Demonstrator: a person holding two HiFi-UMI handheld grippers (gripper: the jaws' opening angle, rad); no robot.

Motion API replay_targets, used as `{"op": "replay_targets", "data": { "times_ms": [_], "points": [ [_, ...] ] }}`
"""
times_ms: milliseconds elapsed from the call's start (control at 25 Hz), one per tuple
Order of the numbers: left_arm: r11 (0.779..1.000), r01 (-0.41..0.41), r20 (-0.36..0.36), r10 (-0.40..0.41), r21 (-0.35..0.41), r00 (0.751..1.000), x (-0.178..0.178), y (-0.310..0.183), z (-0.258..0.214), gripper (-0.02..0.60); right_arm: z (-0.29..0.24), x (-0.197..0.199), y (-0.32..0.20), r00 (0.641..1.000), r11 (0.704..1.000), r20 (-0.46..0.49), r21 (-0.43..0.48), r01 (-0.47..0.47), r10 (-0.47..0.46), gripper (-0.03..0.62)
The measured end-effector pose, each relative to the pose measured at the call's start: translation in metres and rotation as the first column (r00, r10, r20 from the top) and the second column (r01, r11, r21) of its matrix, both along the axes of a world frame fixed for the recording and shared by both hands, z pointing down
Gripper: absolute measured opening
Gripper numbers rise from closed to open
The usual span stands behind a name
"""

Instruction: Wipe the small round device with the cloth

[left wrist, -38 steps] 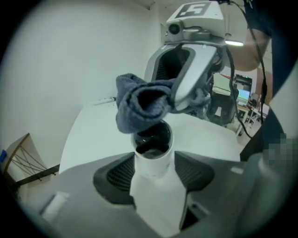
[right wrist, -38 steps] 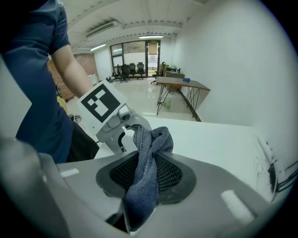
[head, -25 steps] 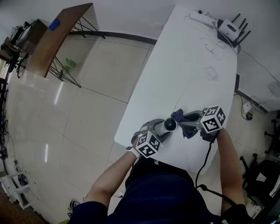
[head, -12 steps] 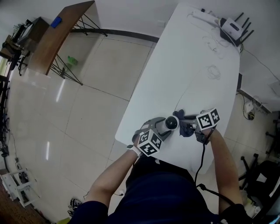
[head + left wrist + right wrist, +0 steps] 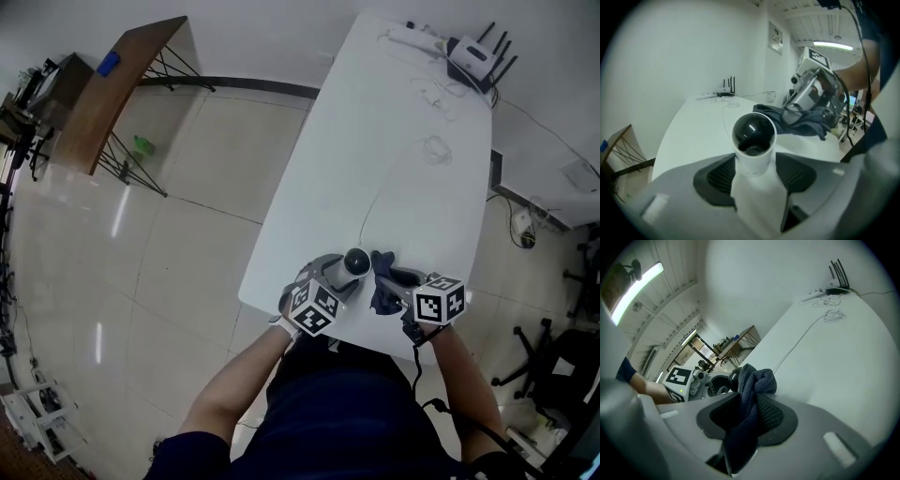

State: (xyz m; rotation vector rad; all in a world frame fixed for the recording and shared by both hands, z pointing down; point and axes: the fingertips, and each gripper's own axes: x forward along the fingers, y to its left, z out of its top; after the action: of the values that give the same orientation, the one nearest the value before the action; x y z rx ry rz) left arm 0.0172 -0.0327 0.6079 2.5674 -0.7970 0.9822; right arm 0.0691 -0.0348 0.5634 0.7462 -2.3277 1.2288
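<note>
Steadying the small round device point(image 5: 753, 140) clamped in the left gripper point(image 5: 337, 274) (dome jutting past its jaws), rub the cloth point(image 5: 749, 397) pinched in the right gripper point(image 5: 392, 280), just beside it, lightly around that dome.

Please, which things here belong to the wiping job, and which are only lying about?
Job: small round device, gripped by the left tool; cloth, gripped by the right tool.
Lying about: router, power strip, coiled white cable, all farther along the table.
</note>
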Motion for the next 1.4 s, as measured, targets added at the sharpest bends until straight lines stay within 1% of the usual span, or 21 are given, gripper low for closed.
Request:
{"op": "replay_targets", "data": {
  "times_ms": [80, 160, 240, 280, 360, 480, 520, 600, 680, 760, 800, 880, 960, 1040, 1120, 1200, 1240, 1280, 1320, 1360, 1400],
  "points": [
    [1.000, -0.013, -0.005, 0.013, -0.004, 1.000, 0.006, 0.007, 0.000, 0.268, -0.010, 0.007, 0.000, 0.998, 0.997, -0.022, 0.059, -0.053, 0.054, 0.115],
    [0.999, -0.032, -0.005, 0.032, -0.006, 0.999, 0.010, 0.013, 0.000, 0.268, -0.032, 0.010, -0.004, 0.994, 0.984, -0.033, 0.148, -0.100, 0.106, 0.114],
    [0.998, -0.055, -0.004, 0.055, -0.011, 0.998, 0.015, 0.019, -0.001, 0.268, -0.055, 0.003, -0.001, 0.993, 0.964, -0.044, 0.250, -0.093, 0.107, 0.115],
    [0.998, -0.069, -0.005, 0.069, -0.013, 0.998, 0.019, 0.022, -0.001, 0.268, -0.063, -0.004, 0.004, 0.995, 0.952, -0.061, 0.301, -0.061, 0.084, 0.114],
    [0.995, -0.102, -0.006, 0.102, -0.020, 0.995, 0.027, 0.029, 0.000, 0.268, -0.069, -0.015, 0.015, 0.990, 0.918, -0.141, 0.396, 0.033, 0.025, 0.115],
    [0.988, -0.152, 0.003, 0.152, -0.029, 0.988, 0.032, 0.038, 0.003, 0.268, -0.062, -0.020, 0.023, 0.953, 0.864, -0.302, 0.478, 0.157, -0.007, 0.114],
    [0.986, -0.163, 0.008, 0.163, -0.032, 0.987, 0.031, 0.040, 0.004, 0.268, -0.057, -0.018, 0.023, 0.937, 0.855, -0.349, 0.487, 0.181, 0.000, 0.114],
    [0.987, -0.160, 0.011, 0.161, -0.032, 0.987, 0.025, 0.040, 0.005, 0.268, -0.050, -0.008, 0.023, 0.902, 0.849, -0.431, 0.488, 0.205, 0.030, 0.114],
    [0.992, -0.123, 0.010, 0.124, -0.022, 0.992, 0.014, 0.034, 0.003, 0.268, -0.043, 0.003, 0.024, 0.880, 0.857, -0.470, 0.478, 0.193, 0.064, 0.114],
    [0.996, -0.093, 0.005, 0.093, -0.007, 0.996, 0.004, 0.025, -0.003, 0.268, -0.035, 0.013, 0.027, 0.873, 0.872, -0.480, 0.461, 0.162, 0.092, 0.114],
    [0.996, -0.094, 0.004, 0.094, 0.001, 0.996, 0.002, 0.022, -0.006, 0.268, -0.031, 0.017, 0.030, 0.870, 0.880, -0.482, 0.452, 0.149, 0.100, 0.114],
    [0.991, -0.130, 0.019, 0.129, 0.021, 0.991, 0.001, 0.017, -0.010, 0.270, -0.021, 0.021, 0.037, 0.867, 0.894, -0.488, 0.427, 0.137, 0.100, 0.114],
    [0.982, -0.186, 0.044, 0.185, 0.039, 0.982, 0.006, 0.014, -0.010, 0.270, -0.008, 0.022, 0.043, 0.858, 0.904, -0.506, 0.401, 0.147, 0.085, 0.114],
    [0.972, -0.229, 0.057, 0.227, 0.046, 0.972, 0.012, 0.012, -0.009, 0.270, 0.005, 0.023, 0.048, 0.840, 0.909, -0.539, 0.376, 0.179, 0.057, 0.115],
    [0.968, -0.246, 0.054, 0.244, 0.041, 0.968, 0.018, 0.011, -0.007, 0.270, 0.019, 0.023, 0.052, 0.814, 0.910, -0.581, 0.347, 0.225, 0.020, 0.114],
    [0.967, -0.253, 0.047, 0.252, 0.031, 0.967, 0.023, 0.013, -0.004, 0.270, 0.033, 0.021, 0.055, 0.774, 0.907, -0.632, 0.306, 0.288, -0.033, 0.114],
    [0.966, -0.256, 0.044, 0.255, 0.027, 0.966, 0.024, 0.014, -0.003, 0.270, 0.041, 0.020, 0.057, 0.743, 0.901, -0.665, 0.277, 0.333, -0.070, 0.115],
    [0.966, -0.258, 0.042, 0.257, 0.023, 0.966, 0.026, 0.016, -0.002, 0.270, 0.050, 0.020, 0.060, 0.698, 0.890, -0.706, 0.238, 0.388, -0.115, 0.114],
    [0.966, -0.259, 0.041, 0.258, 0.022, 0.965, 0.027, 0.017, -0.001, 0.270, 0.058, 0.020, 0.064, 0.637, 0.872, -0.752, 0.190, 0.452, -0.167, 0.114],
    [0.965, -0.260, 0.042, 0.259, 0.021, 0.965, 0.027, 0.018, 0.000, 0.270, 0.067, 0.022, 0.068, 0.559, 0.844, -0.800, 0.133, 0.520, -0.219, 0.114],
    [0.966, -0.259, 0.042, 0.258, 0.022, 0.965, 0.027, 0.019, 0.000, 0.270, 0.074, 0.025, 0.071, 0.467, 0.806, -0.844, 0.071, 0.587, -0.265, 0.114]
  ]
}}
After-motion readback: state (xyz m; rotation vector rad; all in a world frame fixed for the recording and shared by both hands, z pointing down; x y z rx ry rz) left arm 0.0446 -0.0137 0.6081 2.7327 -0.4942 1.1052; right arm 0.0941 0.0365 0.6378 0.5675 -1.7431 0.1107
